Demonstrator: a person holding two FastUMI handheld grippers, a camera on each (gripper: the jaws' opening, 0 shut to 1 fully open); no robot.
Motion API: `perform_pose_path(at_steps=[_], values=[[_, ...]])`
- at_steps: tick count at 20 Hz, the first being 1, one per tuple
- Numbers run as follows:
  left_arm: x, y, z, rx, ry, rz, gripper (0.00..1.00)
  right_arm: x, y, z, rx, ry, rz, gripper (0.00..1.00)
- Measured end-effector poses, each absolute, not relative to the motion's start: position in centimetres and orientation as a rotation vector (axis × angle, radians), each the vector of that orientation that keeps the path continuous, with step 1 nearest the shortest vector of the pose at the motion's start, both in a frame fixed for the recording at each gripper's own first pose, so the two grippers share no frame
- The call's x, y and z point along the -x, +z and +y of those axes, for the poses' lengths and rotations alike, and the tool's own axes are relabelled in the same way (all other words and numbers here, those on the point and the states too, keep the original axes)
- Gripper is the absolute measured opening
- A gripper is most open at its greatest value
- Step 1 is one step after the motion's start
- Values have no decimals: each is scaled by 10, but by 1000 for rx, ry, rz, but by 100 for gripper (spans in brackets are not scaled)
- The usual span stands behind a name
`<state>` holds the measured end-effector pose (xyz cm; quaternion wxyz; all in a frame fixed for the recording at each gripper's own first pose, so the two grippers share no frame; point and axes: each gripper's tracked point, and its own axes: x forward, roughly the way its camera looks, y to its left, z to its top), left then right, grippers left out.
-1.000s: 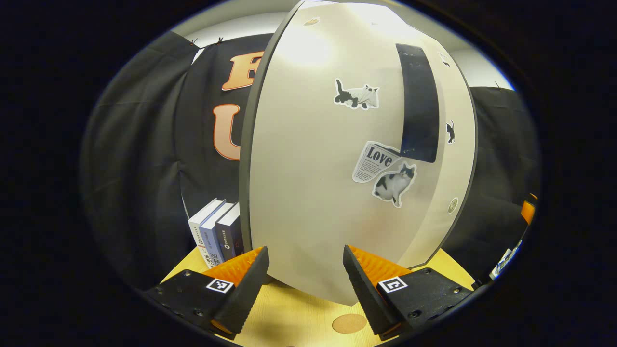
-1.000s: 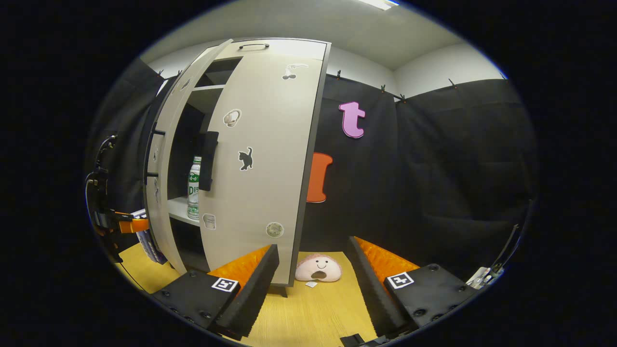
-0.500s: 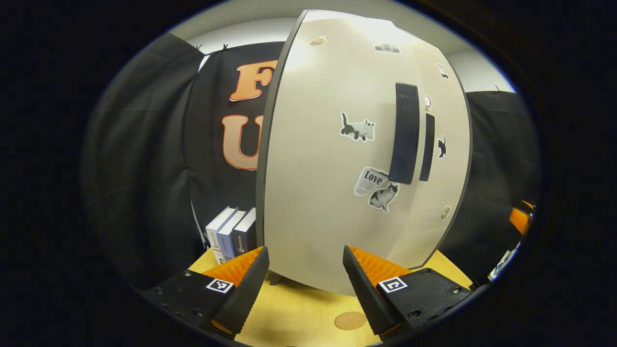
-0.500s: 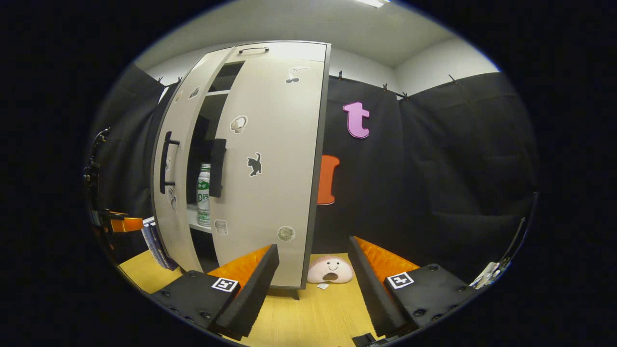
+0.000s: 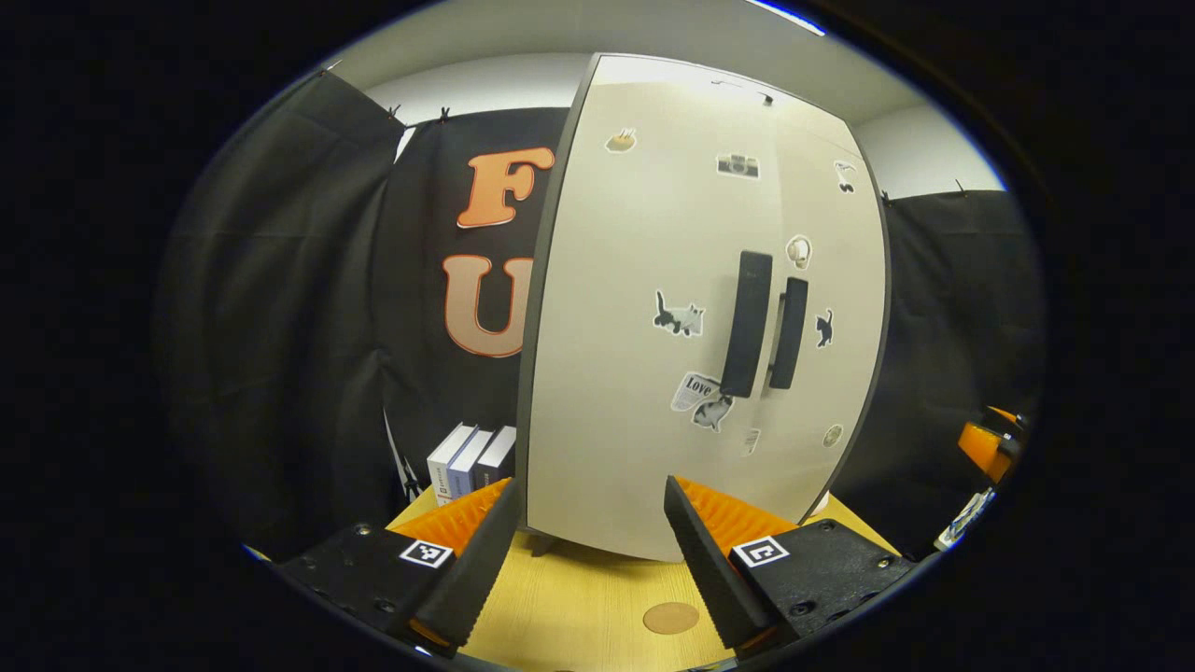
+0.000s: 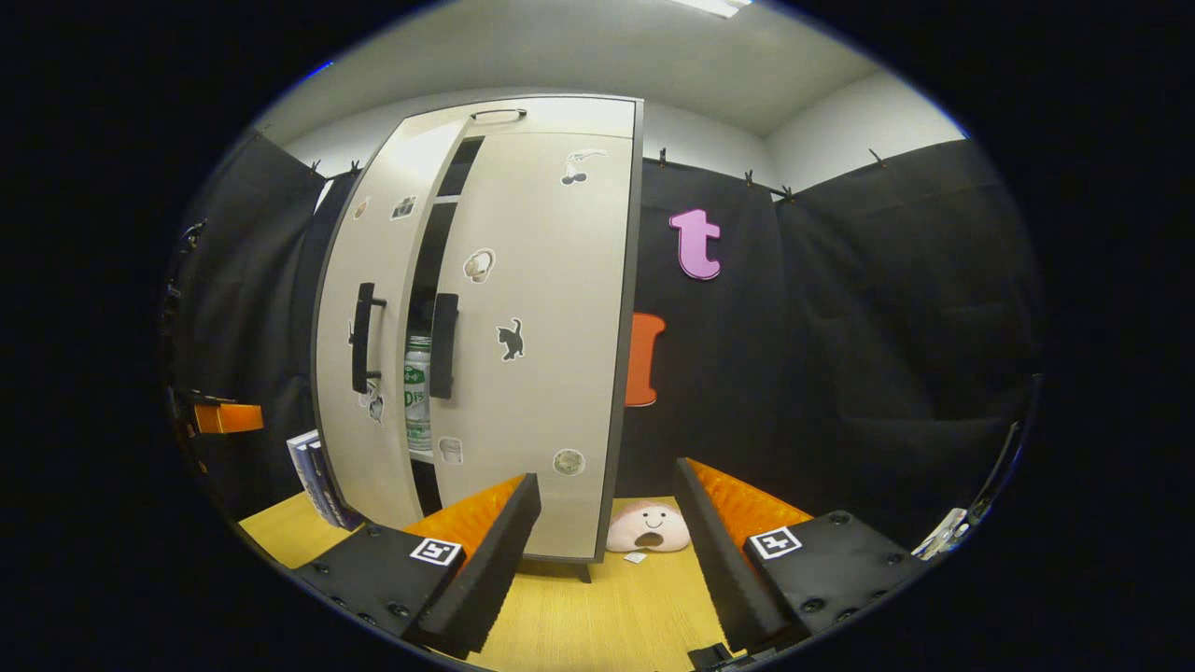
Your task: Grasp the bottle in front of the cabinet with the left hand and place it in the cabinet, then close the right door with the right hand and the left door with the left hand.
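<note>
The pale cabinet [image 6: 551, 308] stands on the wooden table. Its right door [image 6: 541, 373] lies against the frame, and the left door [image 6: 369, 355] stands slightly ajar. Through the narrow gap I see the bottle [image 6: 417, 392] with a green label, upright on a shelf inside. In the left gripper view both doors [image 5: 653, 327] look nearly flush, their dark handles [image 5: 767, 322] side by side. My left gripper [image 5: 590, 551] is open, a short way in front of the left door. My right gripper [image 6: 607, 551] is open too, in front of the cabinet's right lower corner, holding nothing.
Several books [image 5: 471, 462] stand upright left of the cabinet. A pink plush toy [image 6: 647, 528] lies on the table by the cabinet's right foot. A round cork coaster [image 5: 670, 618] rests on the table between my left fingers. The other gripper [image 6: 224, 417] is at the far left edge.
The left door has swung in from wide ajar to a narrow gap. Both grippers have drawn back from the cabinet, which looks smaller and farther now.
</note>
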<state>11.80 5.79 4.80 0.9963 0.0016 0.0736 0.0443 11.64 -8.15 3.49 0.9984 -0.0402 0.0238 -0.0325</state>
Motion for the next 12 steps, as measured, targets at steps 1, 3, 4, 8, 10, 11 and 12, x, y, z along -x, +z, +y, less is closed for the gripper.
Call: perform_pose_path(at_steps=[1,3,4,8,10,11,12], values=[[-113,56,57,-1,85,134,94,-113,38,-82,85,-67,44,96],[-102,72,55,-8,80,116,94,-104,47,-84,97,-75,31,96],[-96,80,53,-20,80,108,94,-101,51,-85,103,-79,23,96],[-76,108,50,-58,79,76,94,-89,66,-83,107,-77,6,95],[-68,121,47,-37,75,53,94,-83,73,-80,104,-69,-6,96],[-64,128,46,-25,73,42,95,-81,78,-79,104,-66,-12,95],[-60,135,45,-15,72,31,94,-78,82,-78,104,-64,-18,95]])
